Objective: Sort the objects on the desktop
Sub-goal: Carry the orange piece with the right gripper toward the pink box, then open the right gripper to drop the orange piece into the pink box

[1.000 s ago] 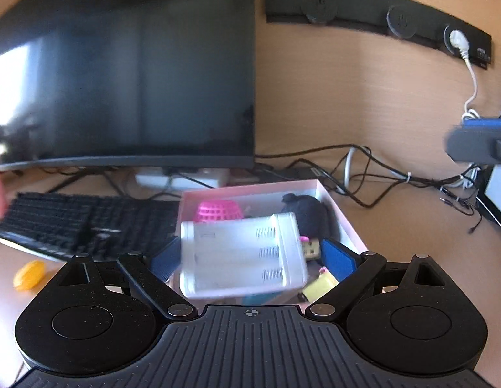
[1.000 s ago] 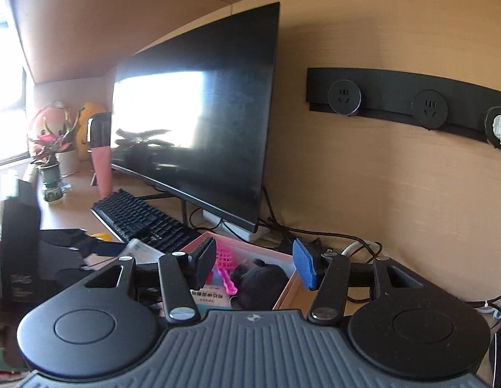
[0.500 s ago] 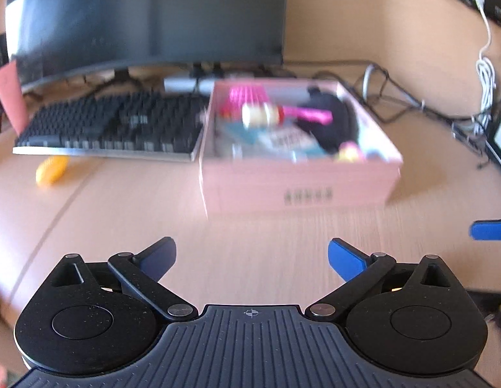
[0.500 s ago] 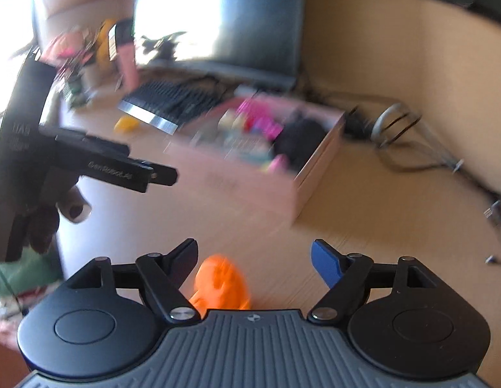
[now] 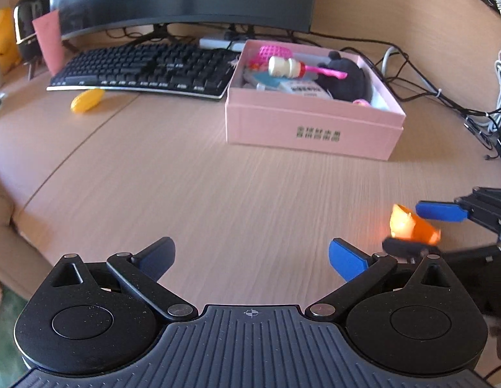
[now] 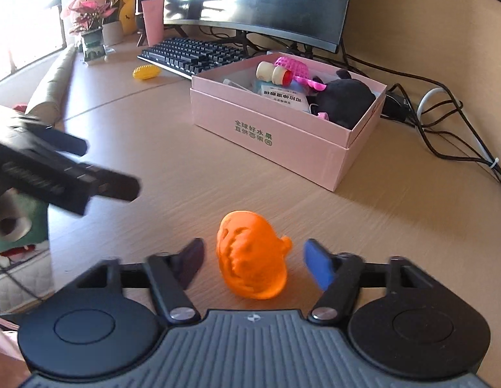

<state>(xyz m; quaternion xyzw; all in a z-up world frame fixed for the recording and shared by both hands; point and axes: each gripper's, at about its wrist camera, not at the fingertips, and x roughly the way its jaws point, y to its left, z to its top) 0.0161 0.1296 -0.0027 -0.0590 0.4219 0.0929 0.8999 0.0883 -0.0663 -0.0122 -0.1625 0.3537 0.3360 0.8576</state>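
Wooden bench (image 6: 185, 174) w/ pink box (image 6: 282, 142) mid-back already holding sorted bits; R gripper (image 6: 252, 260) fingers closing around orange pumpkin toy (image 6: 252, 258) on bench, pads not yet touching, prob. to box it; L gripper (image 5: 250, 255) fully released, empty.

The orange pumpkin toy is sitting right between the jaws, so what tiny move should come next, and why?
Probably finish the squeeze. The right gripper has the orange plastic pumpkin-face toy between its closing jaws, but gaps show on both sides, so nothing is gripped yet. The open pink cardboard box waits behind.
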